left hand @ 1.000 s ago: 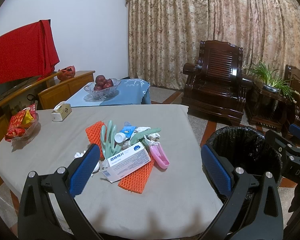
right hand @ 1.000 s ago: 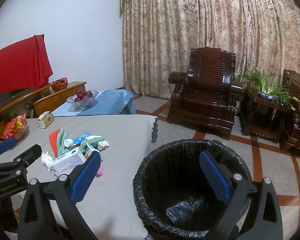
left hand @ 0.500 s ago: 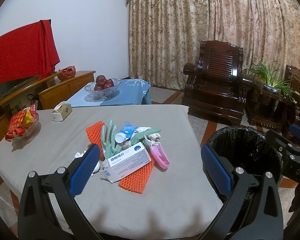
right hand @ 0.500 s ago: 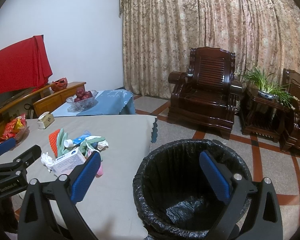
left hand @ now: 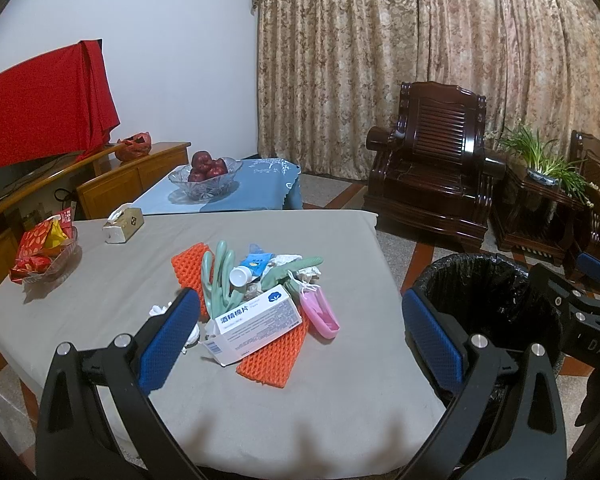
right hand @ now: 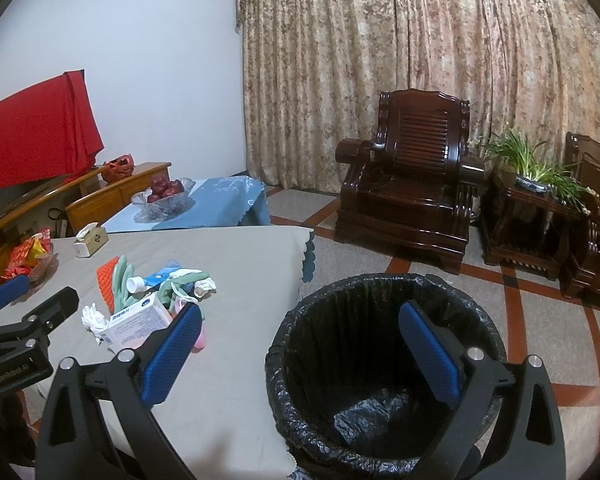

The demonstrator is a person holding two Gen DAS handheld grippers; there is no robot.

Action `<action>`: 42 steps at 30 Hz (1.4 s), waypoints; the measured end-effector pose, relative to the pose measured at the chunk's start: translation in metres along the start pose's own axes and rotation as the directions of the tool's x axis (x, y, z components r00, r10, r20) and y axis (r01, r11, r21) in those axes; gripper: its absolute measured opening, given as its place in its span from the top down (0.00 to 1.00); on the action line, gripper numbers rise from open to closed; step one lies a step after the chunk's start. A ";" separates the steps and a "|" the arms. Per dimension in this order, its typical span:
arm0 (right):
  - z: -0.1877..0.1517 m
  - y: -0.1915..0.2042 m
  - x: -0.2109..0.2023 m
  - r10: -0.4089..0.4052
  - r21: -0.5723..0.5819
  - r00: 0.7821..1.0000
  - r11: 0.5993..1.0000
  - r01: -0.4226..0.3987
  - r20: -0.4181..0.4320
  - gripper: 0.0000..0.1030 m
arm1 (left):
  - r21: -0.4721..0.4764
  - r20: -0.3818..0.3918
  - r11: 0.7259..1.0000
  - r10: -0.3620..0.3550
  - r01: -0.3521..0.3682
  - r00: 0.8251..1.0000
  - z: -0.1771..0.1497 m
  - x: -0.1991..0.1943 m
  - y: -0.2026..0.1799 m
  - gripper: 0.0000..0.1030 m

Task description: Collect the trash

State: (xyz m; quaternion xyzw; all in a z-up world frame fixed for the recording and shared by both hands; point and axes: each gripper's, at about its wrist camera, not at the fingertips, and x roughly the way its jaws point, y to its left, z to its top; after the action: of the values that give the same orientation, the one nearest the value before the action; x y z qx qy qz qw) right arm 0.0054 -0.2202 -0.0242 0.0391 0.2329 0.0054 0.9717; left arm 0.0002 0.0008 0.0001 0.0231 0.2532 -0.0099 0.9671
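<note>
The heap of trash (left hand: 260,296) sits untouched in the middle of the grey cloth-covered tabletop (left hand: 300,412): a white cardboard box of alcohol pads (left hand: 256,322) at its near edge, lying on an orange foam fruit net (left hand: 274,354), with a pink plastic case (left hand: 320,312) at the box's 3 o'clock, pale green rubber gloves (left hand: 218,276) at its 11 o'clock, and a small blue-and-white tube (left hand: 248,270) and crumpled white tissues (left hand: 188,332) mixed in. I judge nothing collected yet: the round bin with the black liner bag (right hand: 384,364), on the floor at the heap's 3 o'clock just off the tabletop's edge, shows only liner inside. My left gripper (left hand: 300,338) hangs spread wide and empty before the heap; my right gripper (right hand: 300,354) is likewise spread and empty, over the bin's near rim. Every piece is left to do.
</note>
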 end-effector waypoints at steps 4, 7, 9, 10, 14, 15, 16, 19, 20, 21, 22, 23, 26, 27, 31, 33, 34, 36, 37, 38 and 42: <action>0.000 0.000 0.000 0.000 0.002 1.000 1.000 0.000 -0.001 0.06 | 0.000 0.000 1.000 0.000 0.000 1.000 0.000 0.000 0.000 0.05; 0.000 -0.001 0.000 0.000 0.001 1.000 1.000 0.000 -0.002 0.06 | 0.000 0.000 1.000 0.000 0.000 1.000 0.000 0.000 0.000 0.05; 0.001 0.000 0.000 0.000 0.001 1.000 1.000 0.000 -0.002 0.06 | 0.000 0.000 1.000 0.000 0.000 1.000 0.000 0.000 0.000 0.05; 0.001 0.000 0.000 0.000 0.001 1.000 1.000 0.000 -0.002 0.06 | 0.000 0.000 1.000 0.000 0.000 1.000 0.000 0.000 0.000 0.05; 0.002 0.000 0.000 0.000 0.002 1.000 1.000 0.000 -0.003 0.06 | 0.000 0.000 1.000 -0.001 0.001 1.000 0.000 0.000 0.000 0.05; 0.002 0.000 0.000 0.000 0.001 1.000 1.000 0.000 -0.003 0.06 | 0.000 0.000 1.000 0.000 0.000 1.000 0.000 0.000 0.000 0.05; 0.000 -0.001 0.001 0.000 0.001 1.000 1.000 0.000 -0.002 0.06 | 0.000 0.000 1.000 -0.001 0.001 1.000 0.000 0.000 0.000 0.05; 0.002 0.000 0.001 0.000 0.002 1.000 1.000 0.000 -0.003 0.06 | -0.001 0.000 1.000 -0.001 0.001 1.000 0.000 0.000 0.000 0.05; 0.002 -0.001 0.001 0.000 0.002 1.000 1.000 0.000 -0.003 0.06 | -0.001 0.000 1.000 -0.001 0.001 1.000 0.000 0.000 0.000 0.05; 0.000 -0.002 0.001 0.000 0.001 1.000 1.000 0.000 -0.003 0.06 | -0.001 0.000 1.000 -0.001 0.001 1.000 0.000 0.000 0.000 0.05; 0.001 -0.001 0.001 0.001 0.002 1.000 1.000 -0.001 -0.004 0.06 | -0.001 0.000 1.000 -0.001 0.001 1.000 0.000 0.000 0.000 0.05; 0.001 -0.001 0.001 0.001 0.002 1.000 1.000 -0.001 -0.004 0.06 | -0.001 -0.001 1.000 -0.001 0.001 1.000 0.000 0.000 0.000 0.05; 0.001 0.000 0.000 0.002 0.000 1.000 1.000 -0.002 -0.003 0.06 | -0.005 -0.002 1.000 0.000 0.000 1.000 0.000 0.000 0.000 0.05; 0.000 0.000 0.000 0.003 -0.001 1.000 1.000 -0.003 -0.003 0.06 | -0.006 -0.002 1.000 0.000 0.000 1.000 0.000 0.000 0.000 0.05; 0.005 0.007 0.006 0.008 -0.004 1.000 1.000 -0.008 -0.008 0.06 | -0.017 -0.004 1.000 0.004 -0.004 1.000 0.002 0.007 0.011 0.05; 0.007 0.010 0.009 0.022 -0.004 1.000 1.000 -0.022 -0.012 0.06 | -0.030 -0.004 1.000 0.009 -0.010 1.000 0.003 0.010 0.017 0.05; 0.008 0.012 0.012 0.032 -0.004 0.999 0.999 -0.032 -0.010 0.06 | -0.034 -0.004 0.999 0.011 -0.011 1.000 -0.001 0.013 0.019 0.05; 0.009 0.019 0.018 0.054 -0.013 0.999 0.998 -0.054 -0.008 0.06 | -0.041 0.003 0.999 0.028 -0.028 1.000 -0.002 0.019 0.029 0.05; 0.008 0.024 0.021 0.064 -0.019 0.998 0.998 -0.064 -0.004 0.06 | -0.045 0.012 0.998 0.049 -0.048 0.999 -0.002 0.021 0.038 0.05; 0.008 0.030 0.026 0.075 -0.029 0.997 0.997 -0.075 -0.005 0.06 | -0.051 0.018 0.997 0.065 -0.064 0.998 -0.002 0.024 0.045 0.05; 0.009 0.055 0.047 0.131 -0.059 0.991 0.989 -0.132 -0.016 0.06 | -0.087 0.013 0.990 0.115 -0.113 0.993 -0.009 0.039 0.076 0.05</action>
State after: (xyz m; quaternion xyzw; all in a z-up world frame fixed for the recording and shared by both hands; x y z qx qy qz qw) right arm 0.0523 -0.1647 -0.0332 0.0252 0.2356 0.0769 0.9685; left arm 0.0321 0.0766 -0.0240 -0.0045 0.2428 0.0561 0.9685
